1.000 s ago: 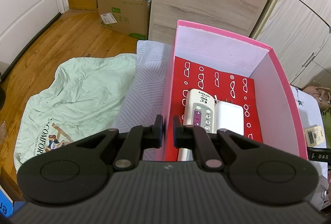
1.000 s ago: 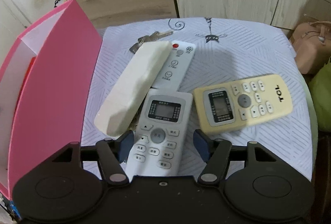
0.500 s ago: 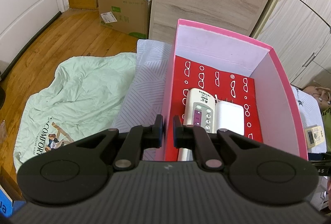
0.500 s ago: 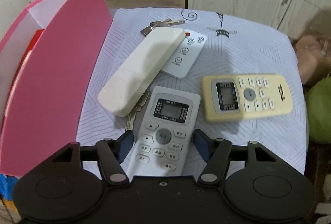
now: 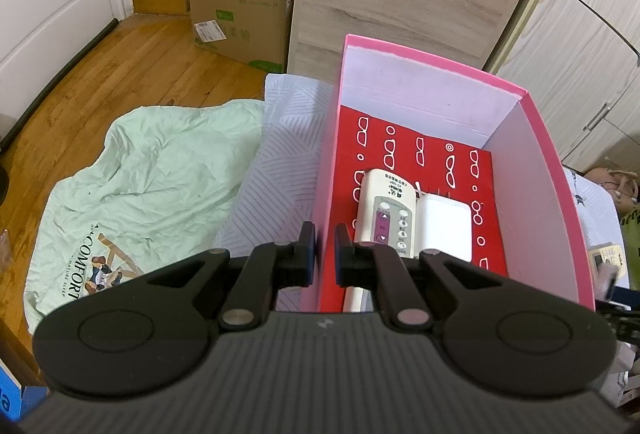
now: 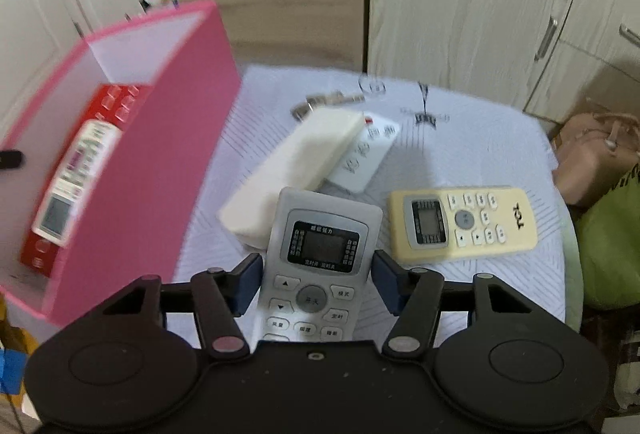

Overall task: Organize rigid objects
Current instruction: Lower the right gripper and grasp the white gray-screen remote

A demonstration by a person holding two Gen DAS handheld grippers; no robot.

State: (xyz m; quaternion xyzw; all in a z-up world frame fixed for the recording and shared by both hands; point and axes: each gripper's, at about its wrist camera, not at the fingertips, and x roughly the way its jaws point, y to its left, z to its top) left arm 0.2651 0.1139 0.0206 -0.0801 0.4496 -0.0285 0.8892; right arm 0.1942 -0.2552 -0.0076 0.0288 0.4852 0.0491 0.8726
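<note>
Pink box (image 6: 160, 169) beside grey remote (image 6: 320, 266) clamped in right gripper (image 6: 318, 284); left gripper (image 5: 322, 254) pinches its wall

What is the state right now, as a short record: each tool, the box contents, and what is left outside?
left tool: shut on the left wall of the pink box
right tool: jaws just closing, gripping the grey remote
in box: white remote with purple panel; white rectangular item
on patterned cloth: yellowed TCL remote; long white item; slim white remote; keys
</note>
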